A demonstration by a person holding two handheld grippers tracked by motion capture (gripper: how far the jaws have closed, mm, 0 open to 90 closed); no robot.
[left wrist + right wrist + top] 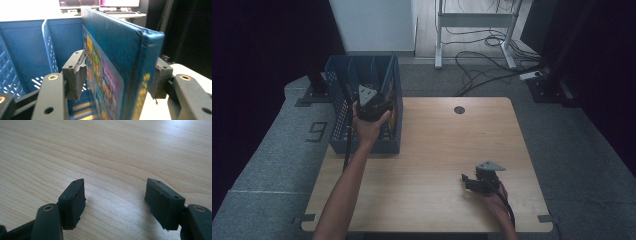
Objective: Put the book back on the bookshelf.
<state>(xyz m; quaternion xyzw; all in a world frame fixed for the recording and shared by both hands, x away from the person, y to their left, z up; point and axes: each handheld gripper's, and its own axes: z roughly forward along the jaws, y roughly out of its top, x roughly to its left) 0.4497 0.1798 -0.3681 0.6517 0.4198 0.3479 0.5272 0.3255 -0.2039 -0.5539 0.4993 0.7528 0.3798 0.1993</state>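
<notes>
High view: a wooden table (432, 150) carries a blue slotted basket (339, 80) at its far left corner; upright dividers split the basket into compartments
Left gripper (373, 106): held over the near right part of the basket; in the left gripper view (117, 77) its fingers (75, 75) pinch a blue book (117, 50) from both sides, one pad on the printed cover, the other against the back
Book: upright, spine edge toward the camera, colourful print on its cover; its lower part sits inside the basket, beside a divider (48, 47); which compartment, I cannot tell
Basket contents: in the high view something orange and dark shows by the right wall; too small to name
Right gripper (472, 181): low over the near right of the table, well apart from the basket; in the right gripper view (115, 197) its fingers (75, 200) are spread over bare wood
</notes>
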